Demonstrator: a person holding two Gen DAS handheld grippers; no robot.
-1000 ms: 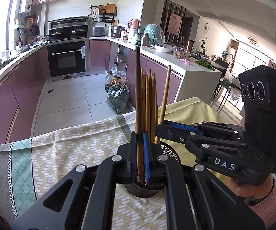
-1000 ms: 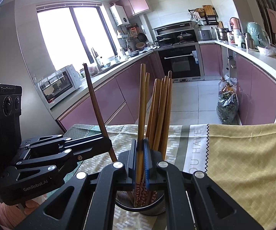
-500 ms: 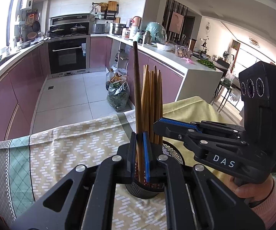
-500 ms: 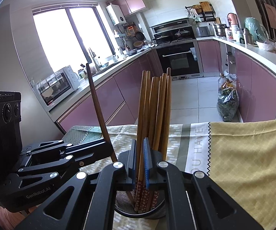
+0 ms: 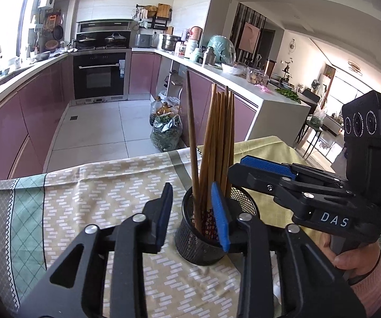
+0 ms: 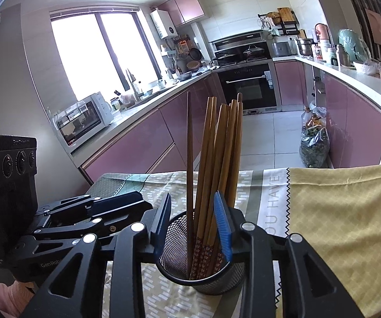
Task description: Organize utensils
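A black mesh cup [image 5: 203, 241] stands on the tablecloth and holds several wooden chopsticks [image 5: 219, 143] and one darker chopstick [image 5: 191, 143], all upright. It also shows in the right wrist view [image 6: 203, 278] with the chopsticks [image 6: 222, 159]. My left gripper [image 5: 191, 214] is open, its blue pads either side of the cup's near rim, holding nothing. My right gripper [image 6: 194, 225] is open over the cup, empty. Each gripper shows in the other's view: the right one [image 5: 309, 193] beside the cup, the left one [image 6: 84, 217] at its left.
A patterned green-and-beige tablecloth [image 5: 97, 185] and a yellow cloth [image 6: 344, 212] cover the table. Beyond the table edge lie the kitchen floor, pink cabinets, an oven [image 5: 99, 75] and a bag of greens [image 5: 166, 132].
Both grippers have opened and let go of the chopsticks they held. The dark chopstick and the light one now stand loose in the cup.
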